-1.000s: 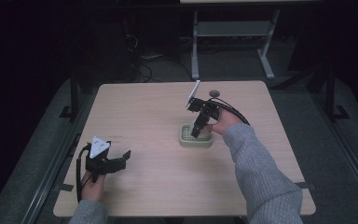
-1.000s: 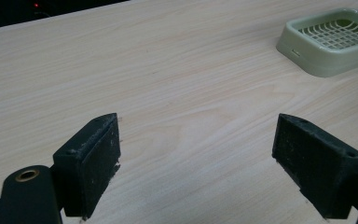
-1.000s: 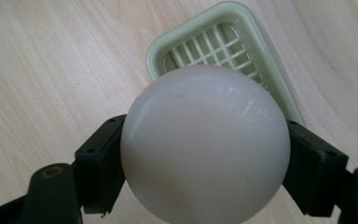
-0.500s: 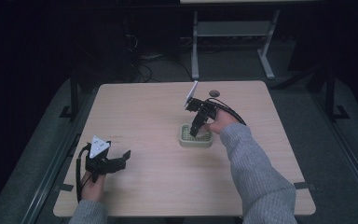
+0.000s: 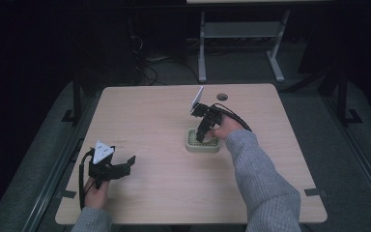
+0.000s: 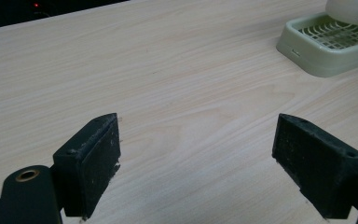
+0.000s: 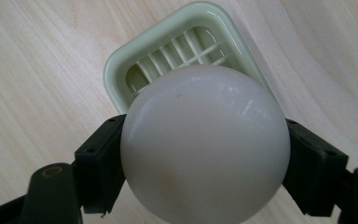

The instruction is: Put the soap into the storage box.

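Observation:
A pale green slotted tray (image 5: 196,145) sits on the wooden table, right of centre. My right gripper (image 5: 202,137) points down over it, shut on a smooth white ball (image 7: 205,144) that hangs just above the tray (image 7: 121,74). The tray (image 6: 307,51) and the ball's underside (image 6: 347,9) appear at the top right of the left gripper view. My left gripper (image 5: 125,166) rests low near the table's front left, open, with nothing between its jaws (image 6: 196,163).
The table (image 5: 164,116) has a round cable hole (image 5: 221,96) near its far edge. Bare wood lies between the two grippers. Behind the table stand a desk frame (image 5: 241,43) and loose cables on the dark floor.
The right gripper has dropped a little toward the tray with the ball still in it. The left gripper has not moved.

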The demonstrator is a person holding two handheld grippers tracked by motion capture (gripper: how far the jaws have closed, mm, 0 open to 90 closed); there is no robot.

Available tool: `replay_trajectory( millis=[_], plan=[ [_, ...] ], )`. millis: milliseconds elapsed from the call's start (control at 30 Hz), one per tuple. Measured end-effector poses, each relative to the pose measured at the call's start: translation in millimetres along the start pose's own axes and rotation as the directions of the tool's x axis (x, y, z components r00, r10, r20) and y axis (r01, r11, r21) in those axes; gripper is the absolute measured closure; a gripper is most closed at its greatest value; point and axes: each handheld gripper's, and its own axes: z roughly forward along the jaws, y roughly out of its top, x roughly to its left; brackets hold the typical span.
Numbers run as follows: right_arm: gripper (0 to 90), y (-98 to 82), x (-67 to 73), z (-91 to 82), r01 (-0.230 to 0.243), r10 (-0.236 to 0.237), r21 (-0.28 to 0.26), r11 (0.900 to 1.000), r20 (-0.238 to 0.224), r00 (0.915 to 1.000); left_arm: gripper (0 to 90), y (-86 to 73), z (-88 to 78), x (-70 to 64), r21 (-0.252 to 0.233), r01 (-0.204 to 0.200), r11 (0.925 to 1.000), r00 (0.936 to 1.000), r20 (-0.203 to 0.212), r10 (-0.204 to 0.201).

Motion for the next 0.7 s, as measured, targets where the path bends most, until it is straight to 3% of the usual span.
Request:
replay_trajectory(
  millis=[700],
  plan=[
    [23.0, 3.0, -1.7, 14.7, -0.009, 0.009, 0.022, 1.0, 0.017, 0.9998, 14.8, 0.1, 0.0, 0.0, -0.001, 0.0, 1.0, 1.0, 0.0, 0.0]
  ],
)
